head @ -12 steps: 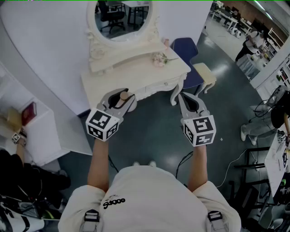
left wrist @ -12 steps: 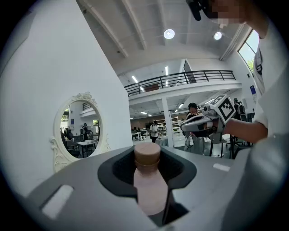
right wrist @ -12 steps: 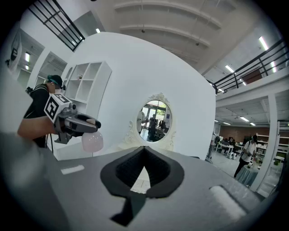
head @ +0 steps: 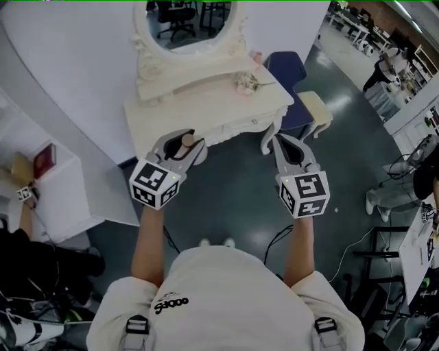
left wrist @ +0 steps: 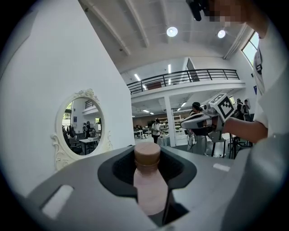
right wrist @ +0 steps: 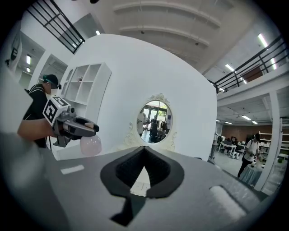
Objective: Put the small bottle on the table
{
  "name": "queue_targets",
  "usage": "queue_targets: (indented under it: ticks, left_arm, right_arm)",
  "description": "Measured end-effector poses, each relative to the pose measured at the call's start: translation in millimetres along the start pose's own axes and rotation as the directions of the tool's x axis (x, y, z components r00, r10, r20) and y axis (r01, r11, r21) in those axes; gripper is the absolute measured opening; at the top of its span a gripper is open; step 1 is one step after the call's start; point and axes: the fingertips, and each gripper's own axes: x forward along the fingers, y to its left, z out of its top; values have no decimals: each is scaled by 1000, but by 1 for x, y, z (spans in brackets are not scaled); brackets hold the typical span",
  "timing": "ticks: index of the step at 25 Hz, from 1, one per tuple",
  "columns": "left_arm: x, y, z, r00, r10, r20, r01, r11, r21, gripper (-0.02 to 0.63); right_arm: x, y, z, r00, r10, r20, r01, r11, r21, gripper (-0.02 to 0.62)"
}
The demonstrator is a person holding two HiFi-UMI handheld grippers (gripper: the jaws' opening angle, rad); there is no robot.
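Grip: left claw point(head: 186, 140) jaws pinched on the small bottle point(left wrist: 148, 182), cap forward, near the front edge of the table point(head: 206, 106); right claw point(right wrist: 143, 153) jaws together, empty.

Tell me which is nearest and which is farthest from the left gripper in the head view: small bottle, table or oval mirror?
1. small bottle, gripped in the left gripper's jaws.
2. table, its front edge just ahead of the jaws.
3. oval mirror, standing at the table's back.

The person wears a white short-sleeved T-shirt point(head: 226, 288) with small black print point(head: 171, 304) and grey buckled shoulder straps point(head: 137, 328).
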Motion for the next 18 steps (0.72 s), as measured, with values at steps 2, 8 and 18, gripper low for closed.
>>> queue_targets:
  ticks: [2,8,18]
  left_arm:
    - [3,0,-1,1000,14,-8,-14,1000,4,144]
    - [19,-2,-1,998,58,-16,-58,998,6,144]
    - [56,-5,-8,995,98,-22,-98,995,-11,144]
  right_arm:
    - [1,-5,1,1000,10,29,-10,1000,15,2]
    - [7,-25,-11,998,61,22,-61,998,-2,3]
    - [30,-58,-37,992,127,-3,-127,992,26,2]
